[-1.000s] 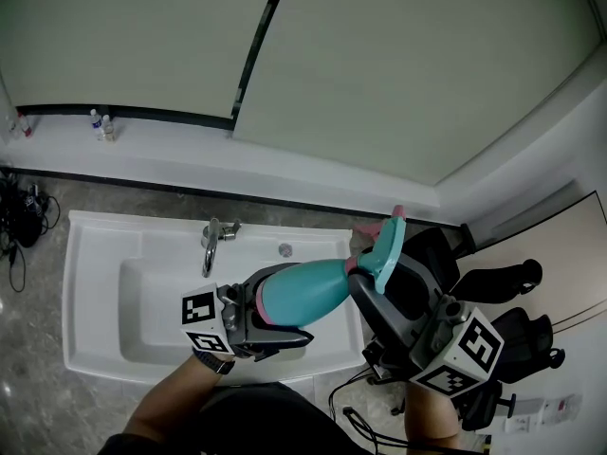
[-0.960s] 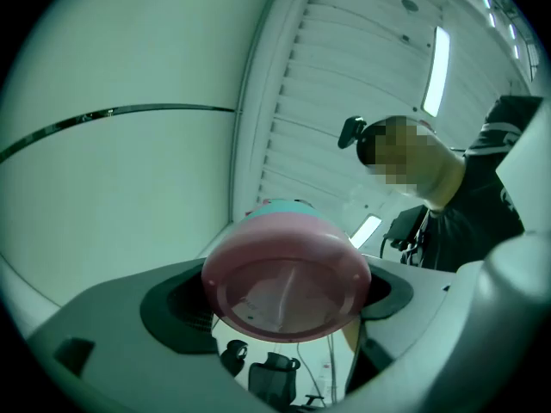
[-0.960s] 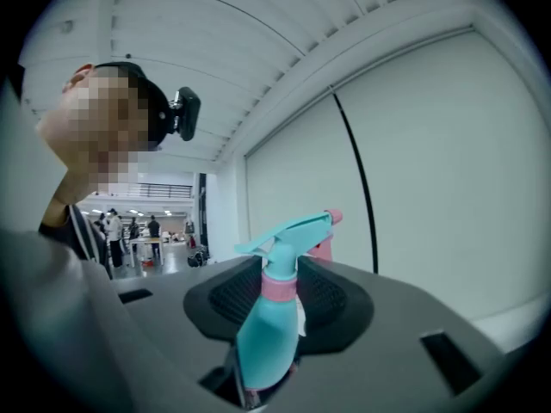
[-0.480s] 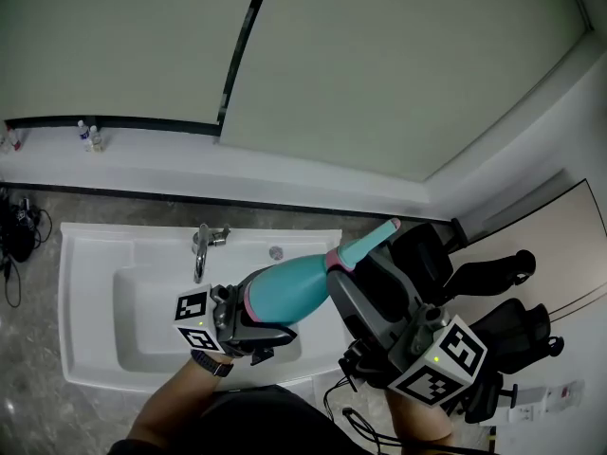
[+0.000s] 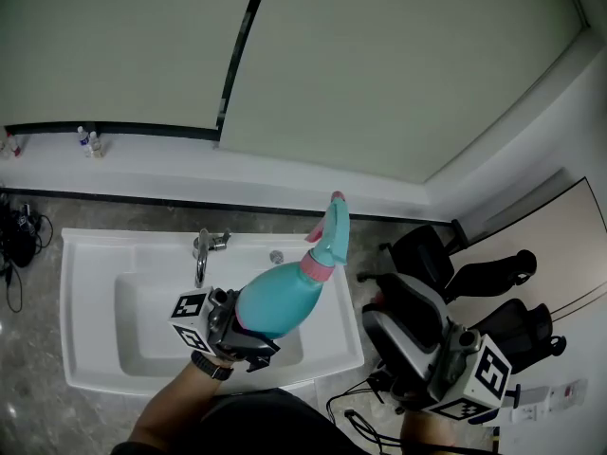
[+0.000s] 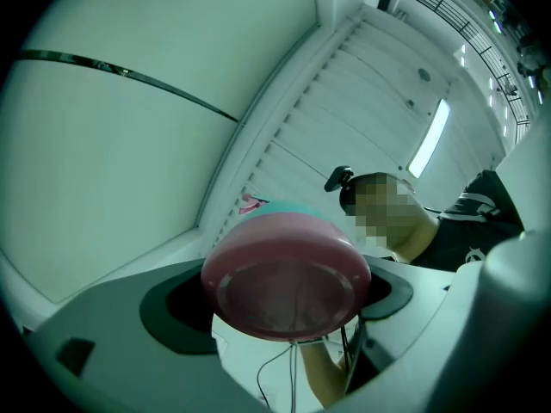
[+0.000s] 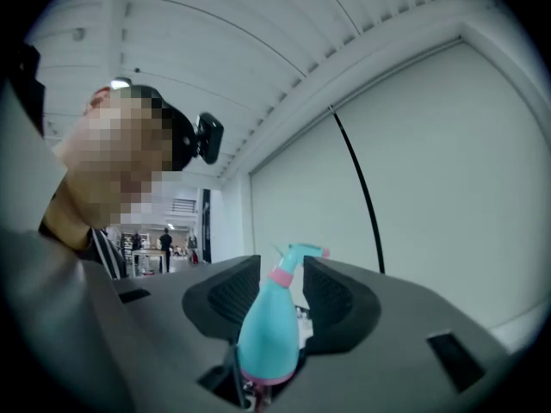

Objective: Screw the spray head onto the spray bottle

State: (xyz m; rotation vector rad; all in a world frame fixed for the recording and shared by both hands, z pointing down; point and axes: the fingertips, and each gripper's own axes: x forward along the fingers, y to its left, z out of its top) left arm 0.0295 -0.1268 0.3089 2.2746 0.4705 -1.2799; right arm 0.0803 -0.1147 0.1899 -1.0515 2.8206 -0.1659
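A teal spray bottle (image 5: pixel 280 301) with a pink collar carries its teal spray head (image 5: pixel 330 230), and it tilts up and to the right over the sink. My left gripper (image 5: pixel 242 335) is shut on the bottle's pink base (image 6: pixel 286 286), which fills the space between its jaws in the left gripper view. My right gripper (image 5: pixel 394 322) hangs low at the right, apart from the bottle, open and empty. In the right gripper view the bottle (image 7: pixel 269 329) and the spray head (image 7: pixel 297 255) show at a distance through the gap between the pads.
A white sink (image 5: pixel 95 254) with a chrome faucet (image 5: pixel 202 254) lies below the bottle. Black office chairs (image 5: pixel 474 282) stand at the right. Small bottles (image 5: pixel 87 140) sit on the wall ledge. Cables (image 5: pixel 19 230) lie at the far left.
My right gripper has come off the spray head and dropped back to the lower right. The left gripper has tipped the bottle more upright, with the spray head now pointing up.
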